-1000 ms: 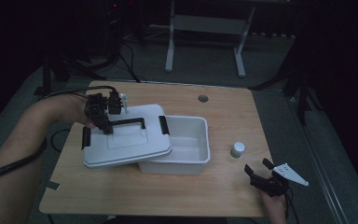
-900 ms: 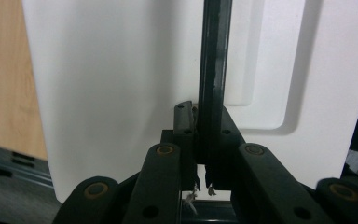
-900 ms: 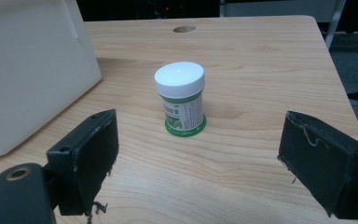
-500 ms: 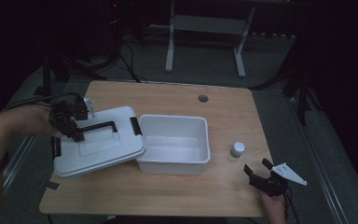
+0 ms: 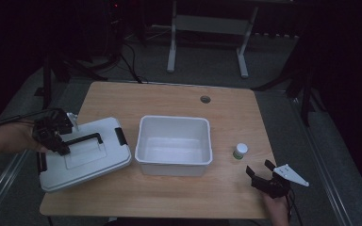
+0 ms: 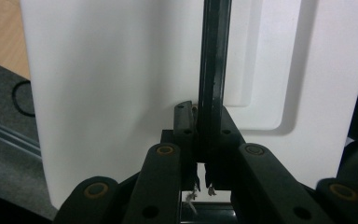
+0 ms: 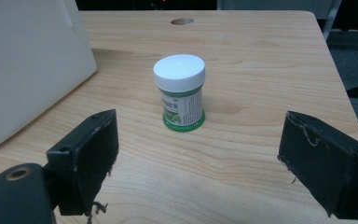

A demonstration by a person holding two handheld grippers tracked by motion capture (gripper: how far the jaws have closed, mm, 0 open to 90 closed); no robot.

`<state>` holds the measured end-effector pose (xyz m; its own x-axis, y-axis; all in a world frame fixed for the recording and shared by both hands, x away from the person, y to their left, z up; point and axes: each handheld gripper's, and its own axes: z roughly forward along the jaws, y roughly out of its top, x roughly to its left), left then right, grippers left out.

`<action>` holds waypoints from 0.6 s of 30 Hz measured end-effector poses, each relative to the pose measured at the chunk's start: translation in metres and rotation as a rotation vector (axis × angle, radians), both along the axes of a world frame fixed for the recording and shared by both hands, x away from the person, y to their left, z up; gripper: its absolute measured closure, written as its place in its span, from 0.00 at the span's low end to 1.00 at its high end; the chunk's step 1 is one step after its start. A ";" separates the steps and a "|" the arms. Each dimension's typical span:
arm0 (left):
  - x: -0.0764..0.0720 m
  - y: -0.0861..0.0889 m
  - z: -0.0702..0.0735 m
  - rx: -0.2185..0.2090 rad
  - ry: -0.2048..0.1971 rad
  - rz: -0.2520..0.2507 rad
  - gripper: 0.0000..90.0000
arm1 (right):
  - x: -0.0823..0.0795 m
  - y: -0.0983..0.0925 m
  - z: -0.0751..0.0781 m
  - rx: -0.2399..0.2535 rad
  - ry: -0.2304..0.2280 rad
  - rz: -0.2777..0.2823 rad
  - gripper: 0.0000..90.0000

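A white lid (image 5: 92, 162) with a black handle (image 5: 82, 139) is at the table's left side, reaching past the left edge. My left gripper (image 5: 62, 147) is shut on that handle. In the left gripper view its jaws clamp the handle bar (image 6: 213, 84) against the lid (image 6: 121, 70). The open white bin (image 5: 175, 162) stands in the middle of the table. A small white-capped bottle with a green label (image 5: 240, 150) stands upright to the right of the bin. My right gripper (image 5: 259, 168) is open near the front right edge, short of the bottle (image 7: 180, 91), which lies ahead between its jaws.
A round cable hole (image 5: 205, 99) is set in the wooden table (image 5: 169, 103) near the back. The bin's wall (image 7: 28, 60) is close on the left in the right gripper view. Dark floor, cables and a metal stand lie beyond the table.
My left gripper has carried the lid leftward off the bin, which now stands uncovered. The right gripper and the bottle have not moved.
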<state>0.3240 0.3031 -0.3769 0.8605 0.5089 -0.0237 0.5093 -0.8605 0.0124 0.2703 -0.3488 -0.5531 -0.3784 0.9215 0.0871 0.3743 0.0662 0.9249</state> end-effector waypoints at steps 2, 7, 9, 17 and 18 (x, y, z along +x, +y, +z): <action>0.000 0.000 -0.009 -0.002 0.015 0.005 0.93 | 0.000 0.000 0.000 0.001 0.001 0.000 0.13; 0.002 -0.001 -0.032 -0.020 0.009 0.007 0.93 | 0.000 0.000 0.000 0.000 0.000 0.002 0.13; 0.003 -0.001 -0.044 -0.023 0.021 0.002 0.93 | 0.000 0.000 0.000 -0.001 -0.001 0.002 0.13; 0.005 -0.001 -0.085 -0.003 0.067 0.021 0.93 | 0.000 0.001 0.000 -0.008 -0.002 0.003 0.13; 0.005 0.000 -0.088 -0.009 0.075 0.018 0.93 | 0.000 0.001 0.000 -0.008 -0.001 0.002 0.13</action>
<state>0.3289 0.3031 -0.4651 0.8466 0.5242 -0.0924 0.5249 -0.8510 -0.0188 0.2704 -0.3480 -0.5532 -0.3806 0.9214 0.0792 0.3728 0.0745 0.9249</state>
